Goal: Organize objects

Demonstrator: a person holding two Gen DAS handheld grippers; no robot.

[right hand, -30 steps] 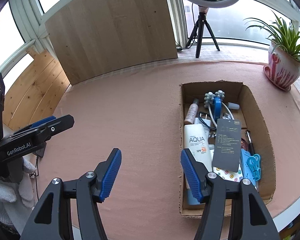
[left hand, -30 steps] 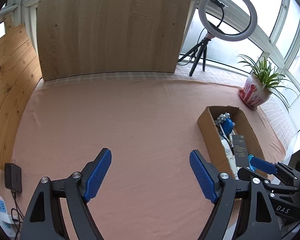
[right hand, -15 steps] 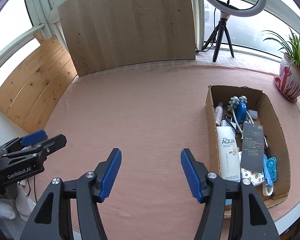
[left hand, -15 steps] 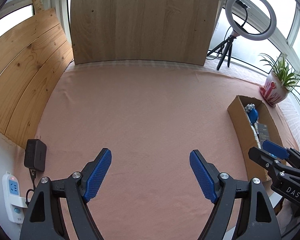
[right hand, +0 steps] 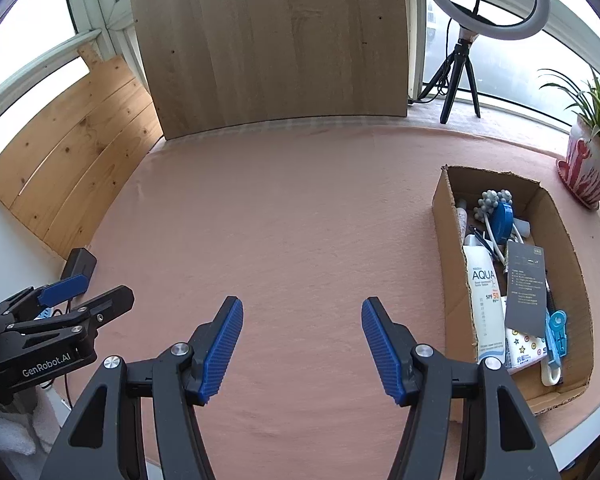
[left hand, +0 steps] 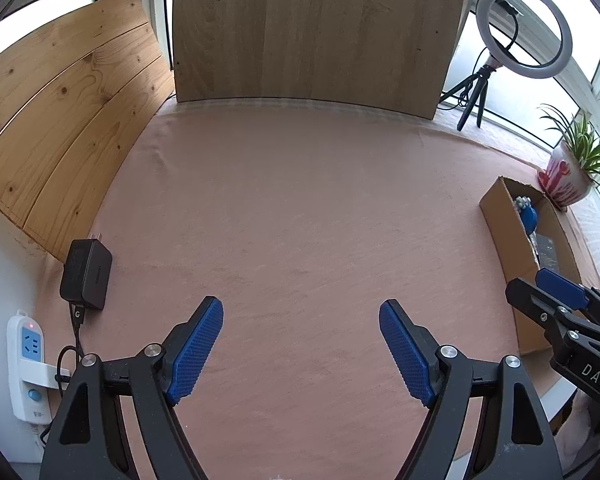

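The main risk from here is a clumsy reach into the cardboard box (right hand: pixel 444 240), which sits at the right edge of the pink tablecloth (right hand: pixel 300 220) with its near end close to the table's rim: its contents are packed tightly and overlapping, so a gripper going in could catch a neighbouring item or drag the light box toward the edge. The white sunscreen tube (right hand: pixel 486 304) lies lengthwise along the box's left wall, a dark card (right hand: pixel 526 288) rests partly on top of it, a blue clip (right hand: pixel 556 332) lies at the near right, and a blue and grey roller (right hand: pixel 496 210) sits at the far end; pulling one could lift or spill another. The flat card in particular looks hard to pinch cleanly. Both tools are empty. The left gripper (left hand: pixel 300 348) has its blue pads spread wide and hovers over bare cloth, touching nothing, with a black charger (left hand: pixel 86 276) and a white power strip (left hand: pixel 28 364) off to its left. The right gripper (right hand: pixel 302 348) is likewise spread wide and holds nothing, with the box just to its right.
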